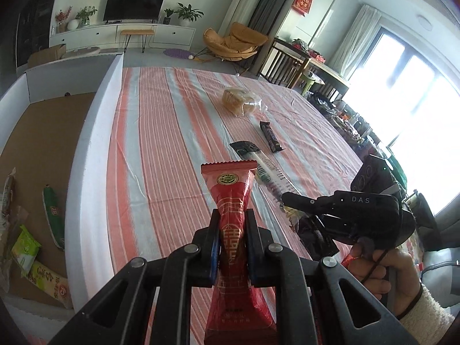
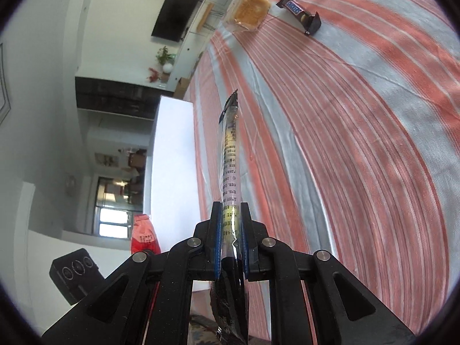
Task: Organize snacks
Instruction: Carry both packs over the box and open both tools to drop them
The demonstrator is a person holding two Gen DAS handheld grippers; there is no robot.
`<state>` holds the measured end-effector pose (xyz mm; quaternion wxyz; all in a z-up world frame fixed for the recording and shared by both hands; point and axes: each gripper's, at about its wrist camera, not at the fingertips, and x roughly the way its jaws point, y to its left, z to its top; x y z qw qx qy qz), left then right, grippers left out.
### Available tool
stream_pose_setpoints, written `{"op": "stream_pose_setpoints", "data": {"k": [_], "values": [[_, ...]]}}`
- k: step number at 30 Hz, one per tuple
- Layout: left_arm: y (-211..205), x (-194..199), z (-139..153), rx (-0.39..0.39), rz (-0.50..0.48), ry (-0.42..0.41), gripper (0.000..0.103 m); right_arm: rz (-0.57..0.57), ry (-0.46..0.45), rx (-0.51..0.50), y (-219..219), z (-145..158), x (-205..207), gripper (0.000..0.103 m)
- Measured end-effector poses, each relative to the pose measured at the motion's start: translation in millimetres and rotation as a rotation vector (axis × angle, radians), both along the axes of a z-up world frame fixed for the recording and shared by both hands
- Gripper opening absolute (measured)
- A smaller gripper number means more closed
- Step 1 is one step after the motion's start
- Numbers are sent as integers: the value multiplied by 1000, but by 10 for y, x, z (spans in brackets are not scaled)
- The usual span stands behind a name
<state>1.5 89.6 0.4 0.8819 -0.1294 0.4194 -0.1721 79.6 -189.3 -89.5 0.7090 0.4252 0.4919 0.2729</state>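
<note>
Left-wrist view: a red snack packet point(image 1: 234, 218) with gold print stands upright between the blue-padded fingers of the left gripper point(image 1: 232, 241), which is clamped on the packet's middle and holds it above the striped tablecloth point(image 1: 161, 143). To its right the right gripper point(image 1: 290, 198), carried by a hand point(image 1: 382, 270) in a fleecy white cuff, lies tilted over the cloth, closed on a long clear-and-black snack sleeve point(image 1: 267, 172). Farther up the cloth rest a dark chocolate bar point(image 1: 270, 136) and, beyond it, a wrapped sponge cake point(image 1: 240, 102), the two apart from one another. Left of the table a white-walled box point(image 1: 95, 132) with a cardboard floor holds several green and yellow packets point(image 1: 26, 250).

Right-wrist view: the sleeve point(image 2: 230, 155) runs straight out from the pinched fingers of the right gripper point(image 2: 231, 230), its printed text facing the camera. The chocolate bar point(image 2: 299, 10) and cake point(image 2: 250, 11) lie at the top; the red packet point(image 2: 143, 234) shows at lower left.
</note>
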Motion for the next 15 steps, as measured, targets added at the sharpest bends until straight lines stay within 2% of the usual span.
{"op": "stream_pose_setpoints", "data": {"k": [8, 15], "values": [[235, -93, 306, -42, 33, -46, 14, 11, -45, 34, 146, 224, -121, 11], [574, -168, 501, -75, 89, -80, 14, 47, -46, 46, 465, 271, -66, 11]]}}
